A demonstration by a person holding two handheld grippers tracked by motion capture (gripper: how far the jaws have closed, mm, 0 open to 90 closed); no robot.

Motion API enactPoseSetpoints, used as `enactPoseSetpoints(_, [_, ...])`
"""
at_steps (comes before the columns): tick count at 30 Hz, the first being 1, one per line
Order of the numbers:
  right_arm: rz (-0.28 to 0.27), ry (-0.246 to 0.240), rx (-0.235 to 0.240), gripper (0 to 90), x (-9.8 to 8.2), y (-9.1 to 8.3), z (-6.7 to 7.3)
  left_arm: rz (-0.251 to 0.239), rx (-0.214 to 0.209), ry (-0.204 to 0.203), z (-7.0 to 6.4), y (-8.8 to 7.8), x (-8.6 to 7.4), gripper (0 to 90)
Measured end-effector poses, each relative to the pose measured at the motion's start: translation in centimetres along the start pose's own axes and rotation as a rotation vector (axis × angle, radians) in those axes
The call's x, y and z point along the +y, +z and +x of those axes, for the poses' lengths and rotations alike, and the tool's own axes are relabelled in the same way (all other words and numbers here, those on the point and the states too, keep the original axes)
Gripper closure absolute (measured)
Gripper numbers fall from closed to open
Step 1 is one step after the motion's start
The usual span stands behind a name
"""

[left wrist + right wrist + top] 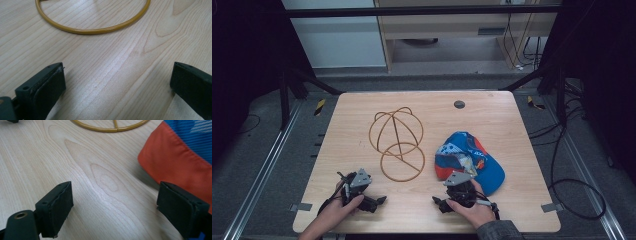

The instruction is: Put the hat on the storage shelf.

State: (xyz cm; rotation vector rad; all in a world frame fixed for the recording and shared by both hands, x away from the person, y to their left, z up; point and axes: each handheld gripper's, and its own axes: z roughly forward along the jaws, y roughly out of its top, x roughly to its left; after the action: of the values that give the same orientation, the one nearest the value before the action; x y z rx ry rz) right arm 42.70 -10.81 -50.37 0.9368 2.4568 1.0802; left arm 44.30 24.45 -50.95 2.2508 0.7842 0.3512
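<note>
Pale wood grain runs under both grippers, which are held low at the near edge of the table. The left gripper is seen in the high view resting close to the board in the person's left hand; in its own view the jaws stand wide apart with bare wood between them — nothing is gripped. The right gripper is carried in the right hand, and its jaws are likewise spread and empty, one pad set just beside the orange edge of the cap without pressing on it, as far as can be told. It may be judged that the grippers are kept released and low so that the cap can be approached first.

A little farther in, the cap is laid on the right half of the table, blue and orange with a patterned panel, slightly crumpled and just past the right gripper. Beside it, toward the middle, a wire cap frame of golden-brown rod is placed — a flat ring nearest the person and a domed cage of hoops behind it. Its ring is seen ahead of the left jaws, apart from them. The frame is likely set within reach of both hands so that the cap can be fitted over it.

Beyond the far edge, a grey floor and trailing cables are visible.
</note>
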Motion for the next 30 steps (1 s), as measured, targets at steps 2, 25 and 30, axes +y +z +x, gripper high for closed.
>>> enactPoseSetpoints(2, [-0.007, -0.007, -0.013, 16.5, 0.2, -0.8, -0.2, 0.0, 0.0, 0.0, 0.0, 0.0, 0.0, 0.0])
enactPoseSetpoints(25, [0.031, 0.052, -0.101, 30.0, -0.5, -7.7, -5.8, 0.0, 0.0, 0.0, 0.0, 0.0, 0.0, 0.0])
enactPoseSetpoints(30, [0.064, 0.073, -0.123, 33.6, 0.0, -8.3, -6.9, 0.0, 0.0, 0.0, 0.0, 0.0, 0.0, 0.0])
